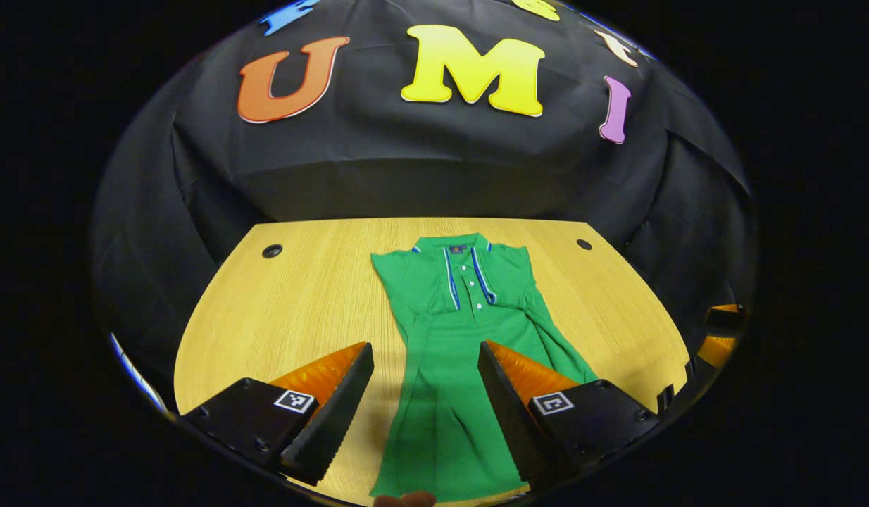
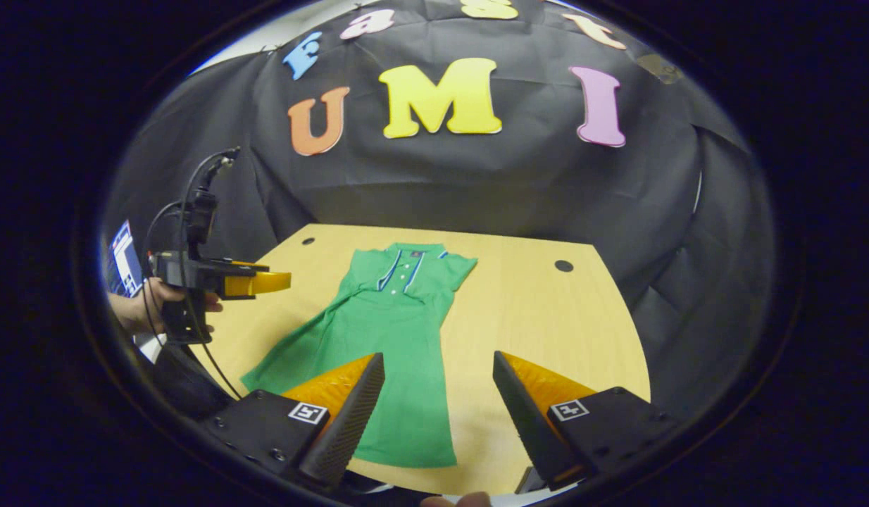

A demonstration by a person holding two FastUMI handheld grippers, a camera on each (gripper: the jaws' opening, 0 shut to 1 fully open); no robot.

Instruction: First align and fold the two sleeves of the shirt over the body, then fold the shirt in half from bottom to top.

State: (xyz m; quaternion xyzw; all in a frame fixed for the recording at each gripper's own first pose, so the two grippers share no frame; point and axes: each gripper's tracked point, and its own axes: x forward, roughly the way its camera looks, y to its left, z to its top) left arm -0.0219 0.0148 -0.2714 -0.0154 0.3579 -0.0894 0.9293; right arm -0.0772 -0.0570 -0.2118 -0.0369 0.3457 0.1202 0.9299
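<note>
Green collared polo shirt (image 1: 470,331) flat on wooden table (image 1: 301,296): soft, limp, light. My left claw (image 1: 424,394), right claw (image 2: 438,401) wide open, empty. I'd pinch sleeve hems.

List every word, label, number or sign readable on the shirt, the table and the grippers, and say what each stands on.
No readable text.
Green polo shirt: small collar tag, too small to read.
Left gripper: square black-and-white coded markers, patterns, not words.
Right gripper: the same kind of markers.
Light wooden table: no writing.
</note>
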